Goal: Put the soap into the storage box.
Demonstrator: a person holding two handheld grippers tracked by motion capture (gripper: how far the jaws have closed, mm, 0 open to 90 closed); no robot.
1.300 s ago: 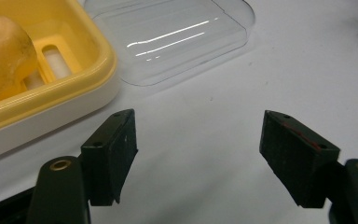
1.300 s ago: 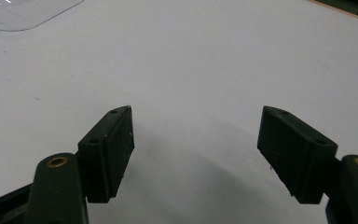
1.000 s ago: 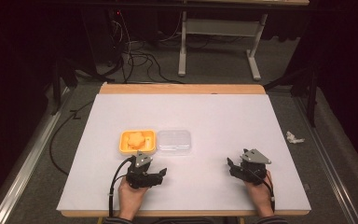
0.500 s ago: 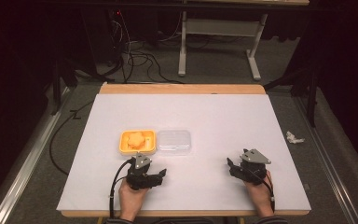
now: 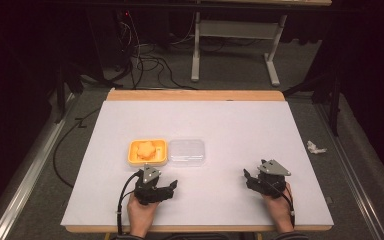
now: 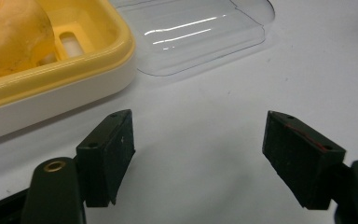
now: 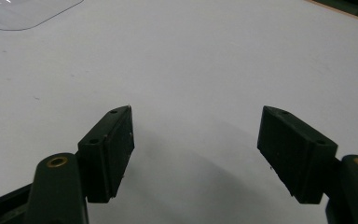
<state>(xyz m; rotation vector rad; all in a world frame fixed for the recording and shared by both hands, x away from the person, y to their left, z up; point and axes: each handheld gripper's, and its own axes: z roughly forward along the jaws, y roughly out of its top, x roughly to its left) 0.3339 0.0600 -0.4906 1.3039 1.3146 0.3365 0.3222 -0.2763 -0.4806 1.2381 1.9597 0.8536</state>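
Compared with the earlier high view, both hands are sitting where they were low in the frame, and the yellow container (image 5: 148,152) and clear lid (image 5: 187,151) are lying unmoved at the centre of the white tabletop (image 5: 230,125). The left gripper (image 5: 169,187) has just been opening its fingers (image 6: 106,156); they are standing released, with nothing but bare tabletop between them. The right gripper (image 5: 247,176), at lower right, is also keeping its fingers (image 7: 107,154) spread and empty.

The left gripper view is showing what the high view is blurring: a rounded orange-yellow food item (image 6: 9,39) sitting inside the container at upper left, the lid lying touching it at top centre. The right gripper view is catching a lid corner (image 7: 25,11) at upper left.
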